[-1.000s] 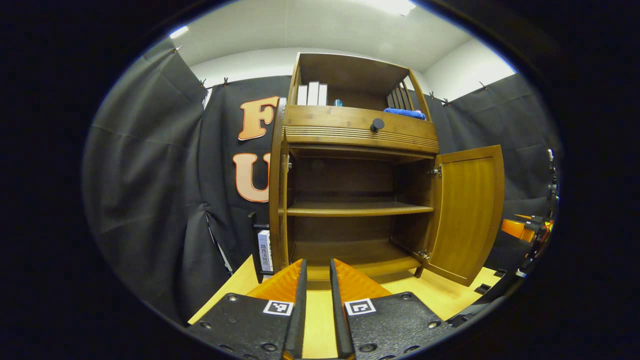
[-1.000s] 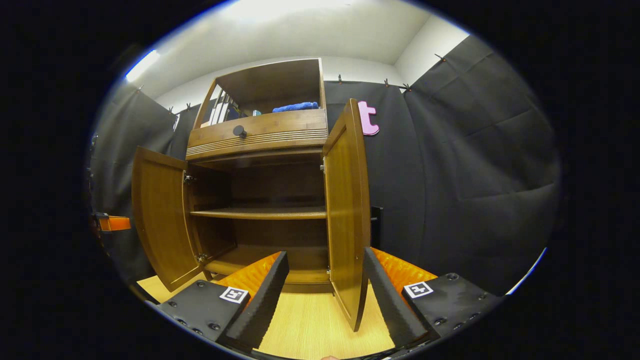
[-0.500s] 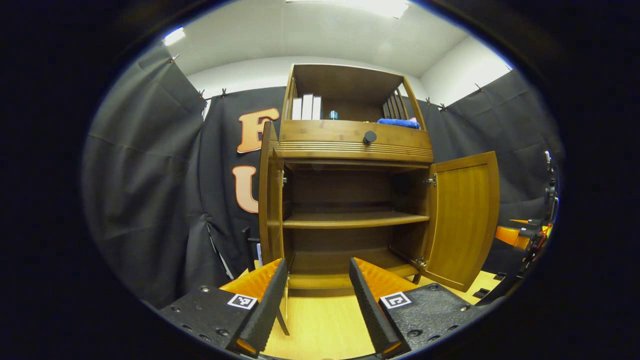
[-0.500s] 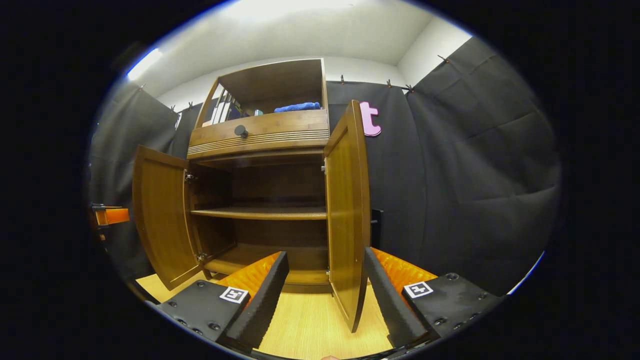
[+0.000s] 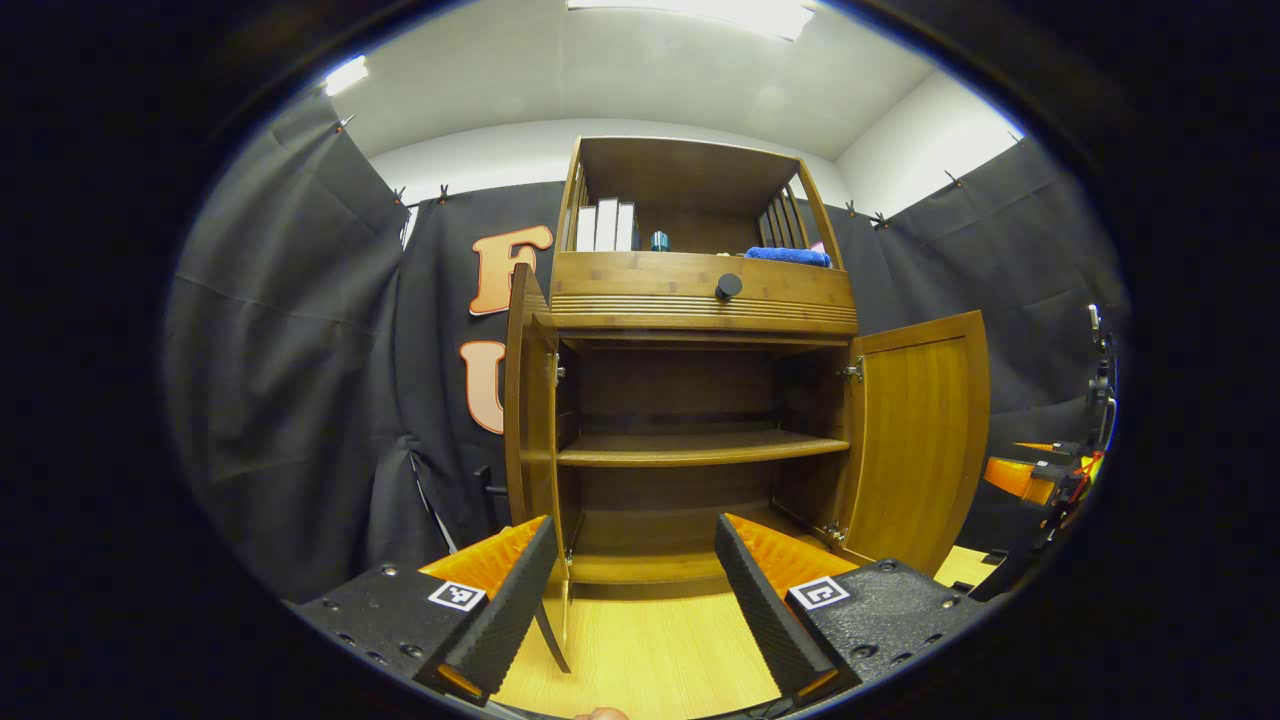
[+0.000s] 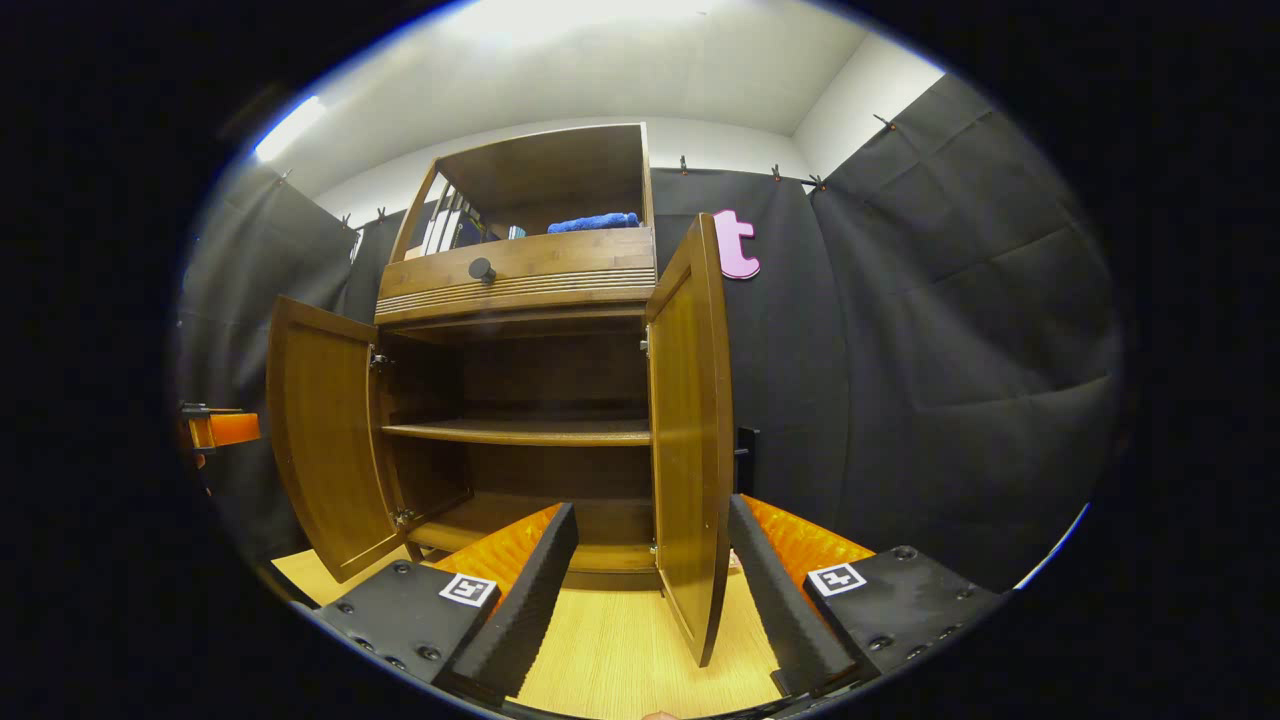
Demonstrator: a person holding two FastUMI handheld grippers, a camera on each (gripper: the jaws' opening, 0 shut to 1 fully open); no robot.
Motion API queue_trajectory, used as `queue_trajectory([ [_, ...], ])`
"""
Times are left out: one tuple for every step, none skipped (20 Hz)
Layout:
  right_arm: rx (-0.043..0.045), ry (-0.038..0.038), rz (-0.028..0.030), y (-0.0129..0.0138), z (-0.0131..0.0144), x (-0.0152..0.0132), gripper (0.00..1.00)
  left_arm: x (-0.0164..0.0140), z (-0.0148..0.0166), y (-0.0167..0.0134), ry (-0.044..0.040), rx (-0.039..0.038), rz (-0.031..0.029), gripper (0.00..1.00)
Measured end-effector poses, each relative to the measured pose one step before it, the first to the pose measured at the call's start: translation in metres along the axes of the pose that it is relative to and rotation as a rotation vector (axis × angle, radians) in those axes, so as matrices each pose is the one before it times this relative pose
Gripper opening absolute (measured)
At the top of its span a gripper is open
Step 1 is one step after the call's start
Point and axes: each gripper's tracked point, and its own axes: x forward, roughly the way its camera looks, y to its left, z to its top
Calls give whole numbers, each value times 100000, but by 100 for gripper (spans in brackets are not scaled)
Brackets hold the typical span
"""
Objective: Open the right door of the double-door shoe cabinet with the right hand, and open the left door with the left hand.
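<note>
The wooden shoe cabinet (image 5: 700,300) has both doors swung out, and its two inner shelves are bare. In the left gripper view the left door (image 5: 525,400) shows nearly edge-on, its lower corner just inside one finger of my left gripper (image 5: 635,560). That gripper is open and touches nothing. The right door (image 5: 915,440) stands wide at the right. In the right gripper view the right door (image 6: 690,440) hangs edge-on between the spread fingers of my right gripper (image 6: 650,540), which is open, and neither finger presses on the door. The left door (image 6: 320,440) is open at the left.
A drawer with a black knob (image 5: 728,287) sits above the doors. White books (image 5: 600,225) and a blue cloth (image 5: 787,256) lie on the top shelf. The cabinet stands on a light wooden floor (image 5: 650,650). The other gripper (image 5: 1040,470) shows at the far right.
My left gripper went from nearly shut at the left door's edge to wide open and drew back a little. The right gripper has barely moved.
</note>
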Motion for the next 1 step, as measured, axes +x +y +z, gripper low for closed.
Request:
queue_trajectory([
  [24, 2, -152, 1, 45, -4, 98, -117, 140, -116, -421, 189, -20, 95],
])
